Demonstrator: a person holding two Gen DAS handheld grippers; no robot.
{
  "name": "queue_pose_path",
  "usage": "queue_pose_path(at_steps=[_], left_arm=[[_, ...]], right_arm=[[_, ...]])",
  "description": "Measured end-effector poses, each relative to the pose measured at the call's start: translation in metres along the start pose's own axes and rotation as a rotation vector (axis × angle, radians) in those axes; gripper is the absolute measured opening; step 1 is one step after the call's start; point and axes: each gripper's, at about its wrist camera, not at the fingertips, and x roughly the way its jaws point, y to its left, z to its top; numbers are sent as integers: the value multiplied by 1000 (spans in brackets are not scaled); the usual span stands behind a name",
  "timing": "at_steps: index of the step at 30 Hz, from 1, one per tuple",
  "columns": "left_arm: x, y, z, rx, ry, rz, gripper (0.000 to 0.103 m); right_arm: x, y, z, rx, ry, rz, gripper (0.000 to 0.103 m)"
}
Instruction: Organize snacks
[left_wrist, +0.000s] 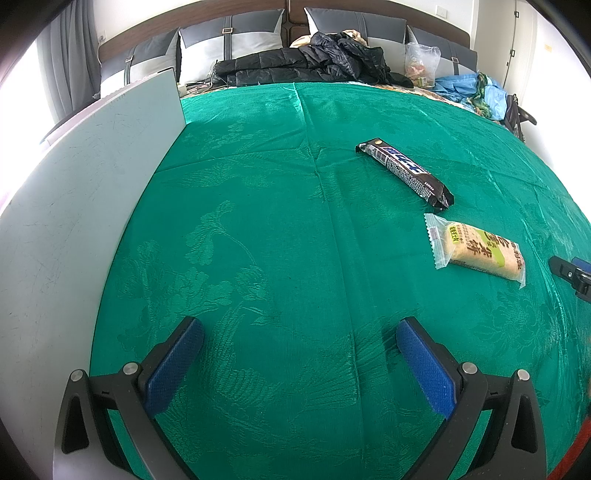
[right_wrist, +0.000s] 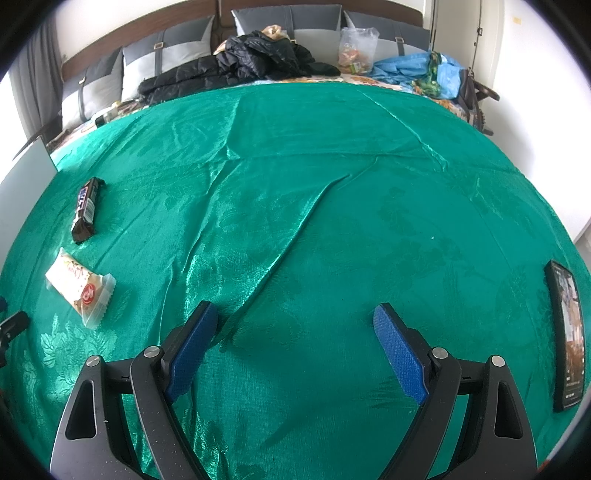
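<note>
dark chocolate bar (left_wrist: 404, 173), unreadable white lettering

Right gripper (right_wrist: 295, 317): jaws wide apart, nothing between them, over green cloth (right_wrist: 332, 206). Near left: pale snack pack (right_wrist: 79, 287). Beyond it, apart: dark bar (right_wrist: 85, 209). Near right edge: phone (right_wrist: 567, 341), lying flat. Far: black jacket (right_wrist: 236, 68), clear bag (right_wrist: 356, 51), blue bag (right_wrist: 413, 68), grey pillows (right_wrist: 162, 55). Far-left edge: other gripper's tip (right_wrist: 13, 325).
</note>
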Motion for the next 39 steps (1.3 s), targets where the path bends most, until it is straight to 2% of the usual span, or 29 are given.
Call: queue_pose_path(at_steps=[2, 5, 7, 8, 10, 12, 14, 17, 18, 19, 20, 21, 26, 28, 31, 32, 35, 37, 39], left_arm=[[0, 0, 0, 0, 0, 0, 103], [0, 0, 0, 0, 0, 0, 103], [0, 0, 0, 0, 0, 0, 103], [0, 0, 0, 0, 0, 0, 103], [0, 0, 0, 0, 0, -1, 103], [0, 0, 0, 0, 0, -1, 103], [0, 0, 0, 0, 0, 0, 103], [-1, 0, 0, 0, 0, -1, 103], [-1, 0, 0, 0, 0, 0, 103], [-1, 0, 0, 0, 0, 0, 103], [-1, 0, 0, 0, 0, 0, 103], [-1, -1, 0, 0, 0, 1, 103], [-4, 3, -1, 10, 9, -6, 103], [-7, 2, -3, 27, 40, -18, 103], [-6, -4, 7, 9, 119, -33, 102], [-5, -8, 18, -21, 138, -84, 102], [-4, -23, 54, -75, 146, -172, 103], [6, -40, 84, -83, 164, -186, 103], [29, -55, 115, -107, 210, -159, 103]], right_arm=[[1, 1, 7, -8, 43, 28, 87], [-14, 15, 29, -43, 16, 177, 88], [-24, 38, 46, -136, 13, 289, 87], [-26, 58, 56, -219, 40, 351, 87], [-22, 92, 63, -360, 113, 404, 87], [-15, 123, 60, -502, 171, 411, 86], [-7, 148, 52, -627, 207, 377, 85], [4, 164, 42, -694, 247, 360, 85], [8, 165, 40, -692, 258, 355, 82], [11, 163, 38, -679, 269, 352, 62], [12, 160, 38, -665, 278, 353, 46], [13, 156, 38, -643, 286, 346, 39], [-4, 121, 32, -514, 269, 370, 33], [-16, 98, 26, -415, 241, 376, 32], [-26, 69, 11, -305, 214, 332, 32], [-28, 61, 6, -276, 206, 315, 32], [-33, 46, -6, -199, 179, 296, 32], [-36, 42, -12, -163, 161, 295, 33], [-38, 46, -11, -147, 147, 298, 33]])
